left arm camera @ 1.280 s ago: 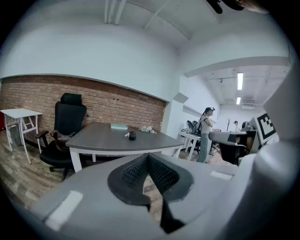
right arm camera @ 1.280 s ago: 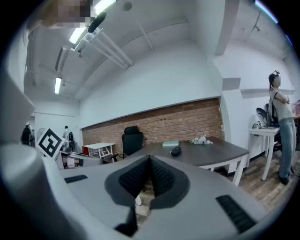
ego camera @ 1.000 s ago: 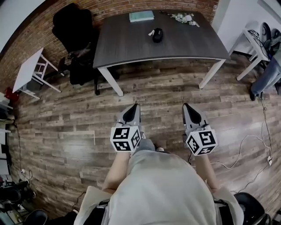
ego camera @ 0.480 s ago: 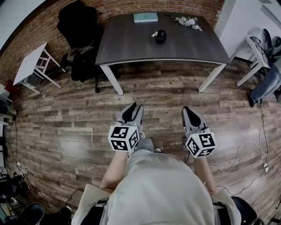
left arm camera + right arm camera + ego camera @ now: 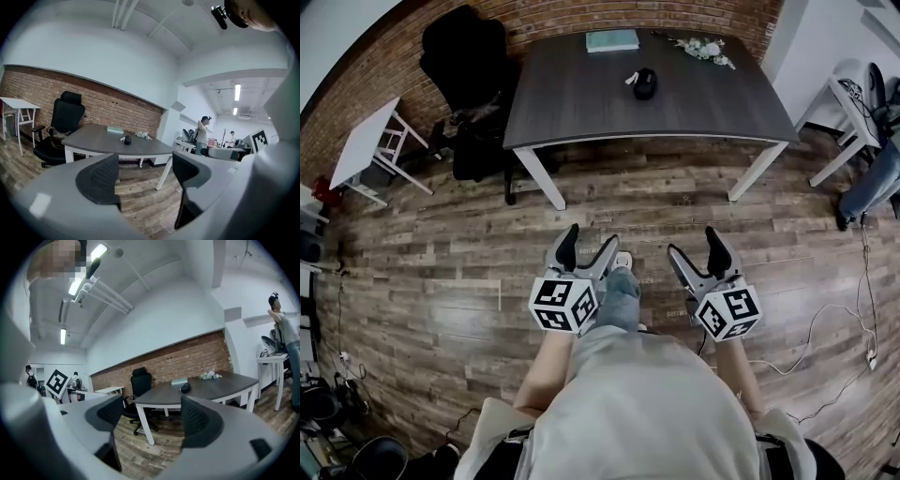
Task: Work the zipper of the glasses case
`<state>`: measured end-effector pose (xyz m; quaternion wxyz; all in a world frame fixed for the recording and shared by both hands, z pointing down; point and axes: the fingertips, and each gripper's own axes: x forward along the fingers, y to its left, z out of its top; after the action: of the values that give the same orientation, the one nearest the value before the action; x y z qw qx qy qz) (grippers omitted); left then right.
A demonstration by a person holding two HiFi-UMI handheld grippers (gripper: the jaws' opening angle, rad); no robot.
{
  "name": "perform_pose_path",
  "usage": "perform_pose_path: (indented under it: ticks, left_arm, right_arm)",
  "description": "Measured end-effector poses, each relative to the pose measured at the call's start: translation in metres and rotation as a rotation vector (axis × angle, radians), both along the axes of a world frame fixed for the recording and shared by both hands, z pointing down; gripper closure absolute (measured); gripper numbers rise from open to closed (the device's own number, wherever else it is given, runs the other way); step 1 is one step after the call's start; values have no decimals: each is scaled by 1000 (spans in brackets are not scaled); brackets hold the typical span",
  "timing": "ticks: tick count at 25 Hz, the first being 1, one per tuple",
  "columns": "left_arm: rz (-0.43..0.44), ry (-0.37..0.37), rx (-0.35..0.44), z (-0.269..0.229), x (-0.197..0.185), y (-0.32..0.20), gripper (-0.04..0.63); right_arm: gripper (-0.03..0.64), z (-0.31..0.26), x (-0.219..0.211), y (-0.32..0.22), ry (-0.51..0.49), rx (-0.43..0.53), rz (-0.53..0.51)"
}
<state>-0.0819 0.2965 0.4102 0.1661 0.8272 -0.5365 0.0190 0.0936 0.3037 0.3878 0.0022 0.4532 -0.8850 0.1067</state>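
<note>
Grippers hang over the floor (image 5: 441, 244): left gripper (image 5: 587, 246) and right gripper (image 5: 696, 249), jaws opening, nothing between them. Well beyond, the glasses case (image 5: 644, 82) lies toward the table's (image 5: 581, 108) far edge; all zipper work seems still ahead.
</note>
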Motion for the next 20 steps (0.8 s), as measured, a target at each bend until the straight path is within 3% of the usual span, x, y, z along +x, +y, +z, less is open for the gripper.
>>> perform_pose_path:
  ticks: [7, 20]
  left_arm:
    - [38, -21, -16, 13, 12, -62, 252]
    - [59, 5, -24, -1, -1, -230, 252]
  right_arm:
    - [245, 9, -3, -61, 28, -22, -18]
    - [247, -14, -35, -221, 34, 5, -22]
